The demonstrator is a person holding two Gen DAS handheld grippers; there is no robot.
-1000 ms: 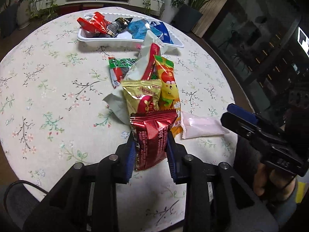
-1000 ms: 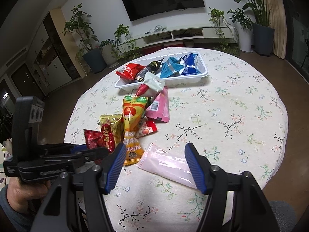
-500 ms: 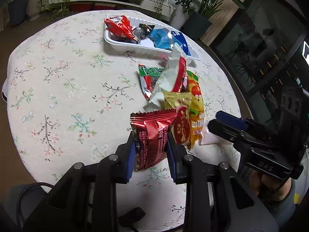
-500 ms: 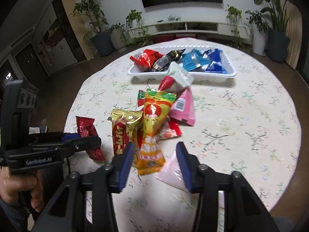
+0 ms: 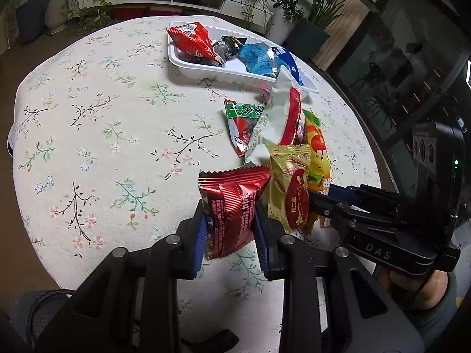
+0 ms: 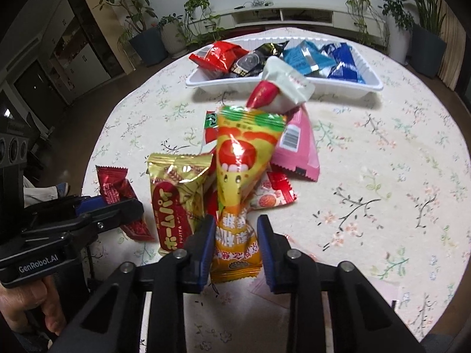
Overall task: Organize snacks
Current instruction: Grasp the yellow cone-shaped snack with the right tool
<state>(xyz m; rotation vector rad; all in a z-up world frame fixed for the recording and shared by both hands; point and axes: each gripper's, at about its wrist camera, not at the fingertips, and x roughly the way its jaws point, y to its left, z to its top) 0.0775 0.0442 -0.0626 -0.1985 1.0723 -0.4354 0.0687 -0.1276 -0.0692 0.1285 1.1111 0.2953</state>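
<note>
My left gripper (image 5: 229, 232) is shut on a dark red foil snack packet (image 5: 232, 206), held just above the table; it also shows in the right wrist view (image 6: 120, 200). My right gripper (image 6: 235, 244) is shut on the lower end of a yellow-orange snack packet (image 6: 238, 173), also seen in the left wrist view (image 5: 318, 158). A gold packet (image 6: 176, 197) lies between them. A white tray (image 5: 191, 64) at the far side holds red, black and blue packets.
A loose pile lies in front of the tray: a white-and-red packet (image 6: 282, 88), a pink packet (image 6: 297, 150), a green-and-red packet (image 5: 241, 123) and a small red-ended packet (image 6: 273, 194). A pale pink packet (image 6: 273, 291) lies under my right gripper. The round table (image 5: 88, 147) has a floral cloth.
My right gripper moved left off the pale pink packet and closed on the yellow-orange packet. My left gripper, still holding the red packet, shifted so the pile sits more to its right.
</note>
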